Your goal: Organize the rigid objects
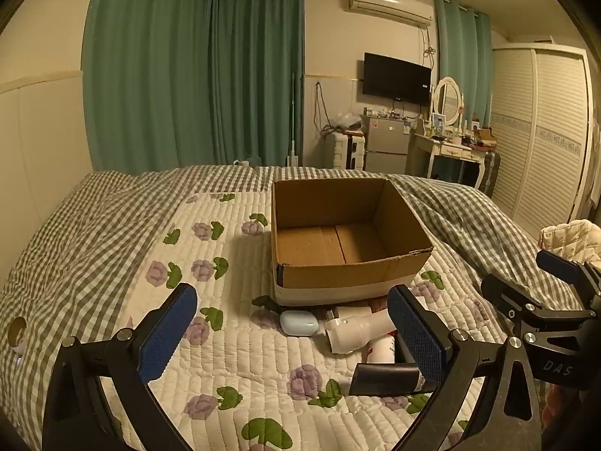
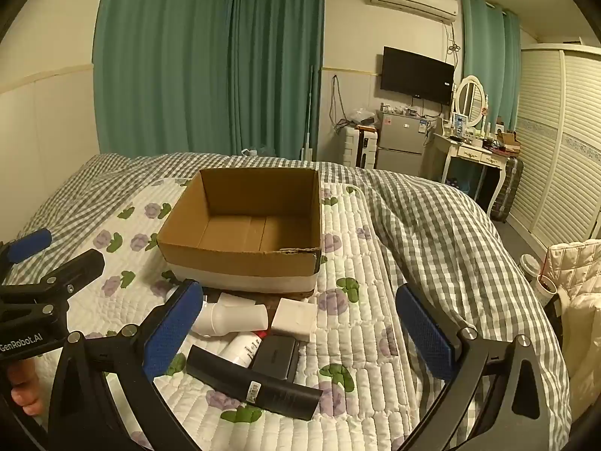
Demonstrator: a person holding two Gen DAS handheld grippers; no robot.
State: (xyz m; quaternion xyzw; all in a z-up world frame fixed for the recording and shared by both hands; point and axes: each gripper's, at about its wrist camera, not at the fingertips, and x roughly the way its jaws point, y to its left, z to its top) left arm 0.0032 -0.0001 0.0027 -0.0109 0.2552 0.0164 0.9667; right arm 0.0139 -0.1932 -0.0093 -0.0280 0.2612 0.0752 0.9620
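Note:
An empty open cardboard box (image 1: 345, 248) (image 2: 244, 233) stands on the quilted bed. In front of it lies a pile: a pale blue case (image 1: 299, 323), a white bottle (image 1: 357, 329) (image 2: 229, 317), a white block (image 2: 295, 317), a black box (image 2: 274, 357), a black tube (image 1: 385, 374) (image 2: 255, 385) and a small white bottle with red print (image 2: 242, 347). My left gripper (image 1: 293, 334) is open and empty, above the pile. My right gripper (image 2: 300, 334) is open and empty, also above the pile; it shows in the left wrist view (image 1: 541, 300).
A grey checked duvet (image 2: 432, 218) is bunched on the right of the bed. A roll of tape (image 1: 17, 332) lies at the left edge. A cream quilted bag (image 2: 574, 263) and cups (image 2: 529, 265) stand beside the bed on the right. Fridge, dresser and wardrobe stand beyond.

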